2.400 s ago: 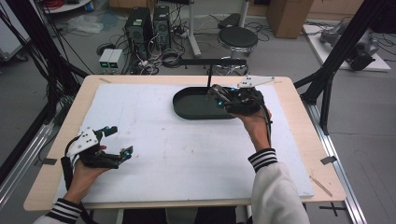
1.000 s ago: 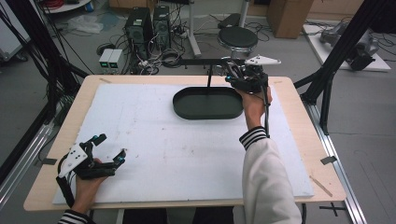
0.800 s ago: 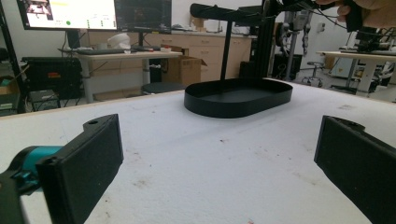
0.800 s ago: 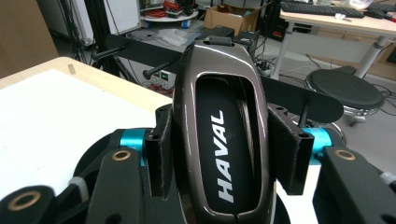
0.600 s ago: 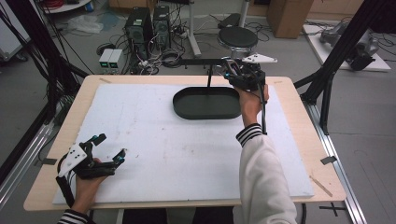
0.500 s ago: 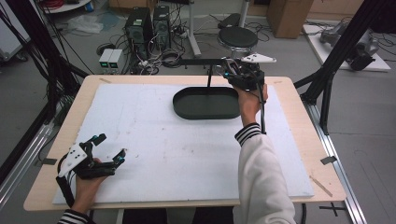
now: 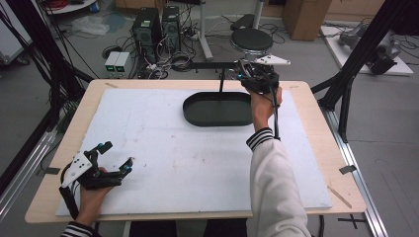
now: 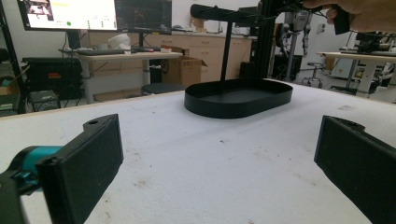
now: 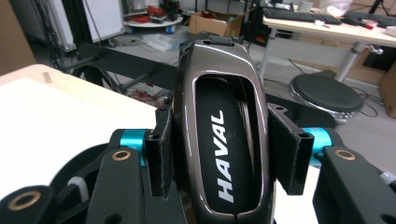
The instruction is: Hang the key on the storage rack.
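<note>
We find the right gripper [image 7: 247, 76] raised above the table's far edge, just beyond the black oval tray [image 7: 217, 109], its jaws clamped on both sides of a dark key fob [image 9: 219, 126] marked HAVAL, which stands upright between them. The left gripper [image 7: 114, 159] rests near the table's [image 7: 316, 128] front left corner on the white board [image 7: 188, 158], jaws spread wide and empty, well apart from the tray.
</note>
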